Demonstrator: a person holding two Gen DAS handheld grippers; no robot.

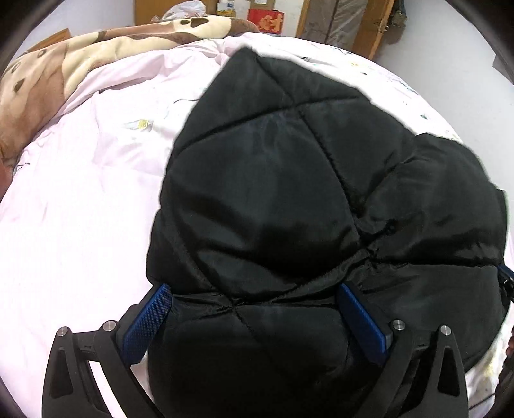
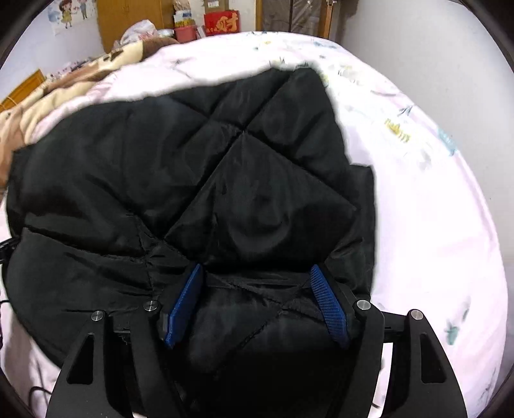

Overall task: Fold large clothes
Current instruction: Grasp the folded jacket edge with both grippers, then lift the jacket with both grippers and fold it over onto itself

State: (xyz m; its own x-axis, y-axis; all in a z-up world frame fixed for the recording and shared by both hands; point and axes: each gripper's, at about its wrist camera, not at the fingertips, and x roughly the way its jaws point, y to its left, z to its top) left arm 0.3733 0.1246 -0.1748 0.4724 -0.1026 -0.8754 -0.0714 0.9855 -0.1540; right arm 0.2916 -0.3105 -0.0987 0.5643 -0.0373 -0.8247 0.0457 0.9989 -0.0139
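Observation:
A black quilted puffer jacket (image 1: 289, 199) lies folded in a thick bundle on a pale pink bed sheet (image 1: 80, 209). My left gripper (image 1: 257, 302) has its blue pads (image 1: 151, 315) spread wide around the jacket's near edge, with padded fabric bulging between them. In the right wrist view the same jacket (image 2: 192, 180) fills the middle. My right gripper (image 2: 257, 286) also straddles the near edge, and its blue pads (image 2: 327, 302) press against bunched fabric. The jacket hides the fingertips of both grippers.
A brown and cream paw-print blanket (image 1: 64, 64) is heaped at the far left of the bed. Wooden furniture, a red box (image 2: 221, 21) and bags stand beyond the bed. Bare pink sheet (image 2: 433, 209) lies right of the jacket.

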